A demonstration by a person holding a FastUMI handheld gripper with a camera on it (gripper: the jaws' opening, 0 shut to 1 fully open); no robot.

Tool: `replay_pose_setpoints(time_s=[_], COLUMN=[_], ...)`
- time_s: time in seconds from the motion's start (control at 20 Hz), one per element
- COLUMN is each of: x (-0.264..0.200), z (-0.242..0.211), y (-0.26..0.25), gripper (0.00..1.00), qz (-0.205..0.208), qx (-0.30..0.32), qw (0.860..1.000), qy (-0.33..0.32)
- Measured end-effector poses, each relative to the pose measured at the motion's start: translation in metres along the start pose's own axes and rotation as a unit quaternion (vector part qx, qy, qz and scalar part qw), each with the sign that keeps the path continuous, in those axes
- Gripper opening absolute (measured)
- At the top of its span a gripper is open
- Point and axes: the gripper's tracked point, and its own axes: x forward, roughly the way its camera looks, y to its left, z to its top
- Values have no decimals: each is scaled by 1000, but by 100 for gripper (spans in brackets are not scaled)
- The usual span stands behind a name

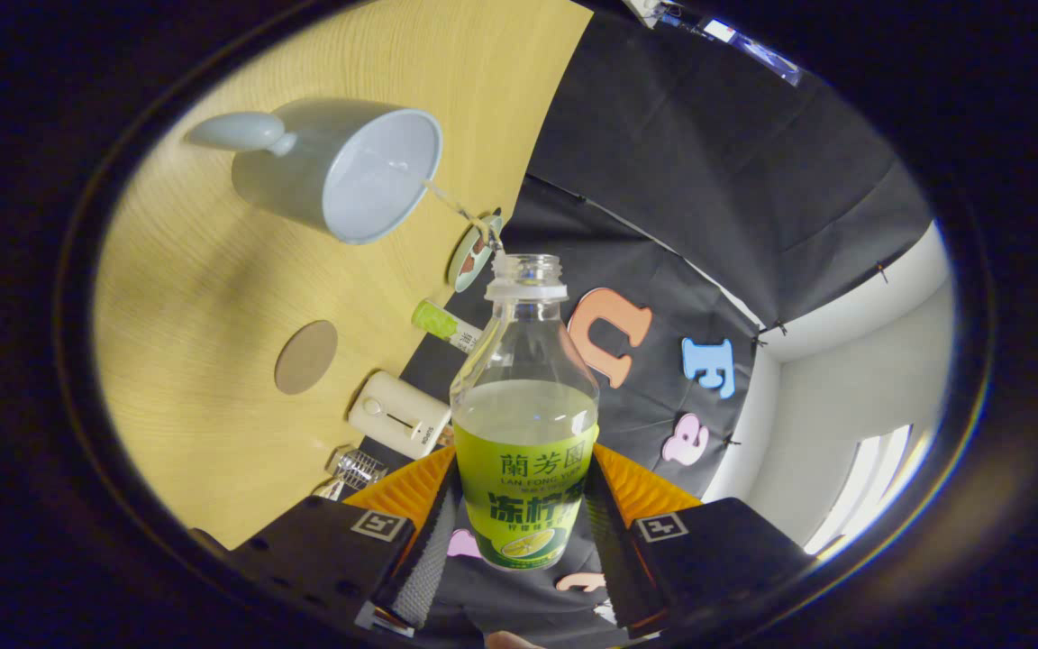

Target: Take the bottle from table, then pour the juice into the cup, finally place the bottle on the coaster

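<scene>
My gripper [523,518] is shut on a clear bottle [526,424] with a green label, both fingers pressing its labelled lower body. The bottle is uncapped and about half full of pale juice. The whole view is rolled, so the bottle is tilted relative to the table. Beyond its mouth stands a pale blue cup [339,167] with a rounded handle, its white inside facing me. A thin stream of juice [456,205] runs between the bottle's mouth and the cup's rim. A round brown coaster [305,357] lies flat on the wooden table [213,270], nearer to me than the cup.
Along the table's edge by the black booth wall sit a small round dish [474,252], a green-capped tube [445,324], a white box-like device [398,415] and a small clear ribbed glass [355,469]. A white wall and a bright window [870,487] lie beyond the cloth.
</scene>
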Motion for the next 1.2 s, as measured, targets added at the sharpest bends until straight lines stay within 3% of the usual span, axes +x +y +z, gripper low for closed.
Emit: replay_pose_setpoints(time_s=[1.2], x=[-4], z=[2], y=[-26], gripper=[78], qz=[-29], qx=[-39], qw=[999], qy=[0])
